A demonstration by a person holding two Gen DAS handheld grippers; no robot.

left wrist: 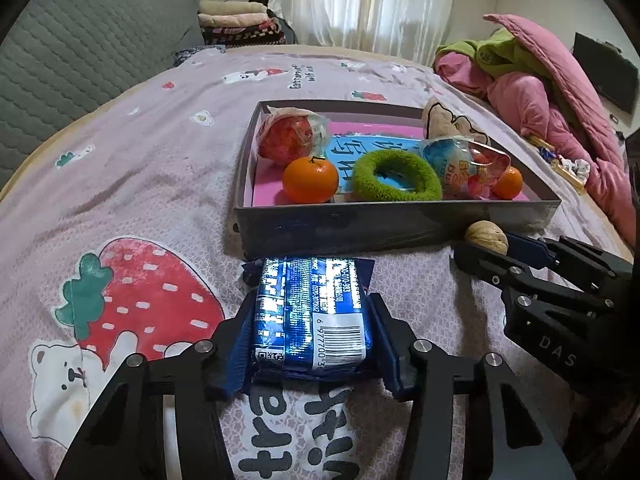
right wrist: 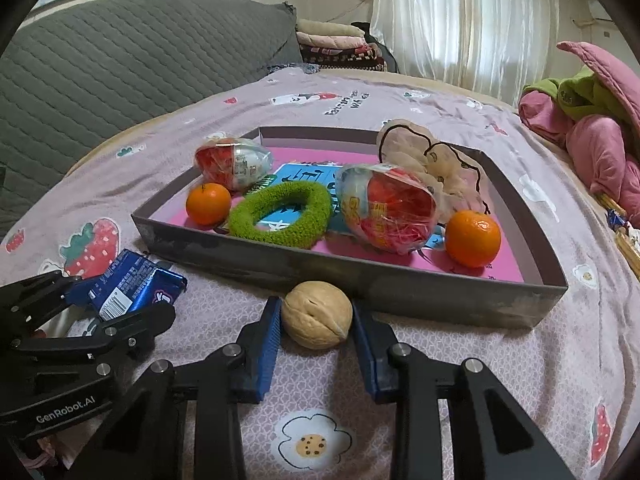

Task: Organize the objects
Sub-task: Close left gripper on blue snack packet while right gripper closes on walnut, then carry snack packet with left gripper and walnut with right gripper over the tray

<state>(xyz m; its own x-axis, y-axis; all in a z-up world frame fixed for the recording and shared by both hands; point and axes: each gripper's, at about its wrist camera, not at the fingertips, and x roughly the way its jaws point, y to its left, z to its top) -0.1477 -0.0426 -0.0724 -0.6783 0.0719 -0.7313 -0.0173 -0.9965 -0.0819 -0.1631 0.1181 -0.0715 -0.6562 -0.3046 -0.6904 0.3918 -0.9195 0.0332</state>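
Two tangerines [right wrist: 473, 237], two wrapped eggs [right wrist: 386, 212] in tray [right wrist: 400, 280], left hand-held gripper [left wrist: 310, 322] clamps blue packet [left wrist: 310, 308], right hand-held gripper [right wrist: 316, 316] pinches walnut [right wrist: 317, 314]

Lighting: soft daylight thru white curtain [left wrist: 372, 4], rear of room; even, moderately bright. Shadows: faint, short. Glare: blown highlights on blue foil packet [left wrist: 310, 304]. Focus: centre sharp, slight softness at periphery. Distortion: strong fisheye bend, dark vignette in all corners, both views.
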